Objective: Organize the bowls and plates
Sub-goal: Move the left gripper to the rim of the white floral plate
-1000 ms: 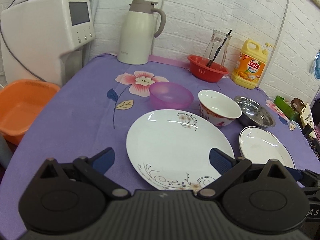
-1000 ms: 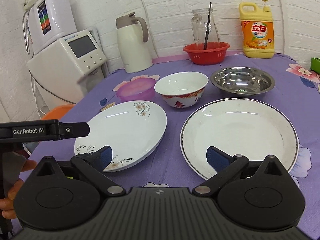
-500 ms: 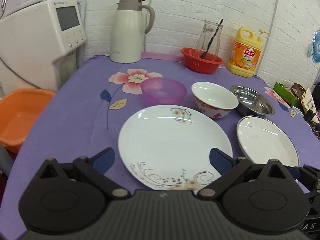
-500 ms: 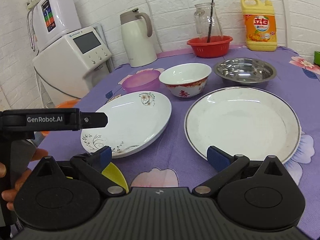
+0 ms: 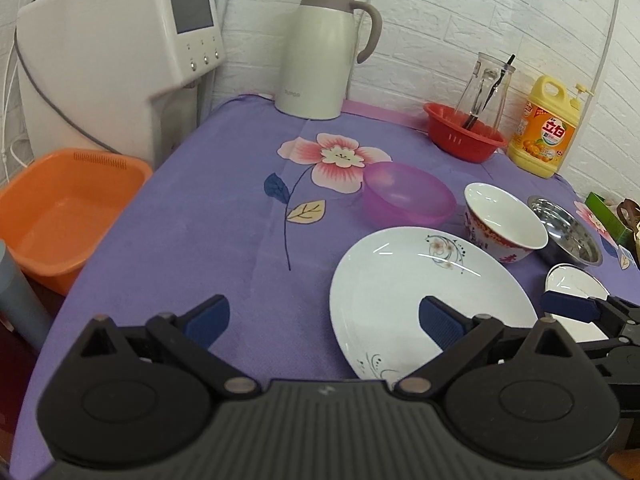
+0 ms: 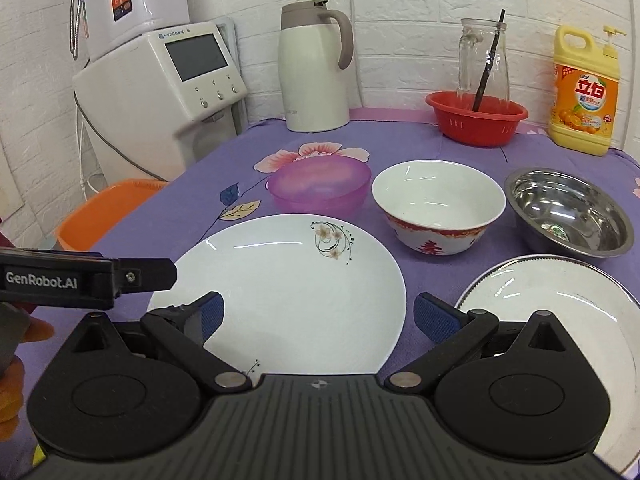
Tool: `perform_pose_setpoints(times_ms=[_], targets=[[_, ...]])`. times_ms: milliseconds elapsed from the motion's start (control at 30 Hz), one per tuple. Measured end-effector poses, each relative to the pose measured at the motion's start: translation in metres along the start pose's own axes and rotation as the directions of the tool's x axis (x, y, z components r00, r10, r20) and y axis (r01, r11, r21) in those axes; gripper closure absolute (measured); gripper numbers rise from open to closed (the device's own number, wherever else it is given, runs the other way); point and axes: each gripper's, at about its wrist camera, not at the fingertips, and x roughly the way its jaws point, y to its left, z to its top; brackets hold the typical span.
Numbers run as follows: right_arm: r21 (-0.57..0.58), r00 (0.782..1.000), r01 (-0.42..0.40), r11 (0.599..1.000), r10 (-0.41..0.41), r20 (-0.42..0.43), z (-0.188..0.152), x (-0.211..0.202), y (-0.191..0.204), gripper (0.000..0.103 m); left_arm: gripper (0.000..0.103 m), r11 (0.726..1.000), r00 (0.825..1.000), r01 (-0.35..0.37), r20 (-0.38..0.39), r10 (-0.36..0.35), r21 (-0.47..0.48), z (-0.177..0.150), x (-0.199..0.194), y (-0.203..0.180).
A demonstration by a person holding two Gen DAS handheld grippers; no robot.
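Note:
A white floral plate (image 6: pixel 288 292) lies at the front of the purple table; it also shows in the left wrist view (image 5: pixel 420 292). A silver-rimmed white plate (image 6: pixel 560 304) lies to its right. Behind stand a purple plastic bowl (image 6: pixel 320 184), a white ceramic bowl with red pattern (image 6: pixel 438 204) and a steel bowl (image 6: pixel 568 212). My right gripper (image 6: pixel 316 316) is open and empty, over the floral plate's near edge. My left gripper (image 5: pixel 320 320) is open and empty, at that plate's left edge.
A thermos jug (image 6: pixel 314 68), a red basket with a glass jar (image 6: pixel 476 120) and a yellow detergent bottle (image 6: pixel 584 92) stand along the back wall. A water dispenser (image 5: pixel 120 52) and an orange basin (image 5: pixel 60 208) are off the table's left side.
Both grippers have shifted left. The right gripper moved from over the rimmed plate to over the floral plate. The left gripper swung left so the floral plate sits at its right.

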Motion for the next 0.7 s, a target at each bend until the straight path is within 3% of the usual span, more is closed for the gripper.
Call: perform_pose_setpoints(times_ms=[267,700], targets=[[0.006,0.996,0.005,1.0,-0.004,-0.086,-0.003,0.031,-0.004,0.0,0.004,1.0,1.0,0.024,-0.021,-0.024,-0.002,0.001,0.018,0.003],[-0.089,0.996,0.029,0.996,-0.037,-0.084,-0.007,0.038,0.007,0.0,0.004,0.998,0.993,0.051,-0.105,-0.048,0.027,-0.002,0.053,-0.012]])
